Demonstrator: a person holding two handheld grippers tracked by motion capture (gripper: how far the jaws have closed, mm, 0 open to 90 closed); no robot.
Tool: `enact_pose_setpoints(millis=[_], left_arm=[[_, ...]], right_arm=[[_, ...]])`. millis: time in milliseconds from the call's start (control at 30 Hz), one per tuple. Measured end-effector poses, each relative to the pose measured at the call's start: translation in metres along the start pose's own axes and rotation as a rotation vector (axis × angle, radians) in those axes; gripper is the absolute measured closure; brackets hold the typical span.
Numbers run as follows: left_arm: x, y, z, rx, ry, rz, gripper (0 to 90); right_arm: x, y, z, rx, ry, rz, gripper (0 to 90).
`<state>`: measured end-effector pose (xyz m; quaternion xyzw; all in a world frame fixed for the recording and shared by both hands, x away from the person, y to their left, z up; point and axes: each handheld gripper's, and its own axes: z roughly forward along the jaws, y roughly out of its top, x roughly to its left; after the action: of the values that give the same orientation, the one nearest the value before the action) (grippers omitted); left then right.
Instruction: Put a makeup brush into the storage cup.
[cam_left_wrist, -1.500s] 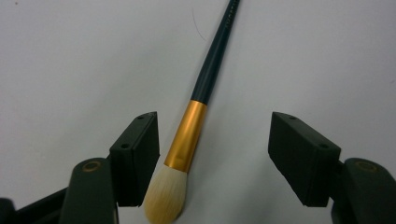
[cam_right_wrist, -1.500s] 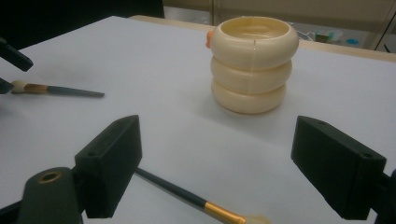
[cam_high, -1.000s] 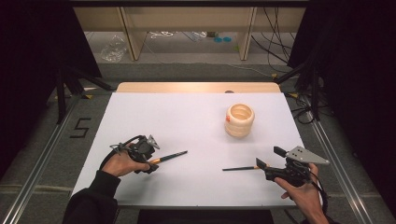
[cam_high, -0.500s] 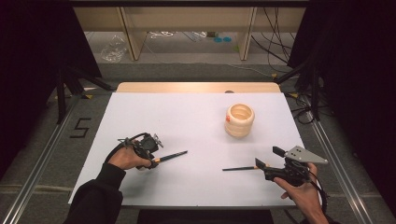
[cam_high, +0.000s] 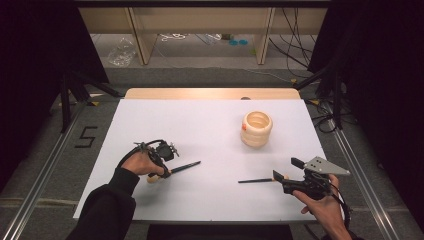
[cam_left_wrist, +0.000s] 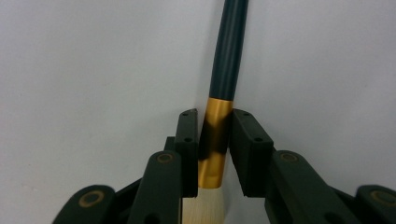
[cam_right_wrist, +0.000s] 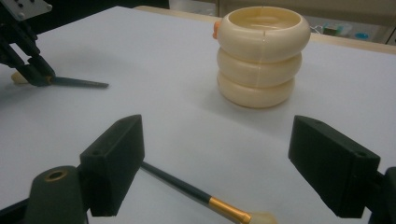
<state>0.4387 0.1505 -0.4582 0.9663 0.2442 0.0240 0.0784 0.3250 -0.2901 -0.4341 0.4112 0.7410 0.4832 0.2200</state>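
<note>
Left tongs (cam_high: 167, 172): jaws have just been closing around the left brush (cam_left_wrist: 227, 70); in the left gripper view the pads sit on either side of its gold ferrule (cam_left_wrist: 214, 140), touching or all but touching it.
Left brush location: flat on the white desk (cam_high: 210, 130), dark handle pointing toward the desk's middle, pale bristles at the tongs.
Right tongs (cam_right_wrist: 233, 163): released, jaws wide apart.
Right brush (cam_right_wrist: 201, 196): lies on the desk between those jaws, untouched, bristles near the bottom of the right gripper view.
Ribbed cream holder (cam_high: 256, 129): upright, beyond both brushes, well apart from them.
</note>
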Motion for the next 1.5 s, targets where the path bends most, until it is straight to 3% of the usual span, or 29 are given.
enact_pose_setpoints(millis=[133,167,267,367,433,533,833,1233,1300,1400,1433,1467,1500], left_arm=[[-0.001,0.004,0.001,0.017,0.001,0.013,73.9],[0.0,0.005,0.001,0.021,0.0,0.015,74.0],[0.0,0.005,0.0,0.023,-0.004,0.02,74.1],[0.0,0.006,0.001,0.025,-0.006,0.02,72.0],[0.0,0.007,0.0,0.025,-0.006,0.025,72.1],[-0.002,0.009,0.001,0.028,-0.011,0.034,74.6],[-0.003,0.012,0.001,0.05,-0.008,0.049,77.2],[-0.001,0.008,-0.012,0.015,-0.021,0.04,77.5],[0.0,0.008,-0.013,0.01,-0.025,0.041,77.5],[0.0,0.007,-0.015,0.006,-0.017,0.038,77.5],[-0.001,0.007,-0.015,0.005,-0.019,0.042,77.5],[-0.001,0.007,-0.017,0.0,-0.021,0.049,77.5],[-0.002,0.007,-0.018,-0.003,-0.021,0.05,77.5]], right_arm=[[-0.001,0.001,-0.001,0.035,-0.006,-0.012,19.5],[0.0,-0.001,0.001,-0.001,0.002,-0.007,19.6],[-0.001,0.0,0.002,-0.005,-0.001,-0.017,19.9],[-0.001,0.0,-0.001,0.031,-0.011,-0.021,19.9],[0.0,0.0,0.001,0.001,0.005,-0.008,20.2],[-0.001,0.001,-0.001,0.043,-0.002,-0.014,20.2],[-0.001,0.001,0.0,0.024,-0.012,-0.029,20.6],[0.0,0.001,0.0,0.036,-0.003,-0.019,20.9],[0.0,0.0,0.003,0.012,0.007,-0.014,21.0],[0.0,0.001,0.0,0.036,-0.002,-0.023,21.3],[0.001,0.0,0.003,0.01,0.009,-0.011,21.3],[0.0,0.001,0.001,0.041,0.0,-0.025,21.3],[0.001,0.0,0.003,0.012,0.015,-0.011,21.3]])
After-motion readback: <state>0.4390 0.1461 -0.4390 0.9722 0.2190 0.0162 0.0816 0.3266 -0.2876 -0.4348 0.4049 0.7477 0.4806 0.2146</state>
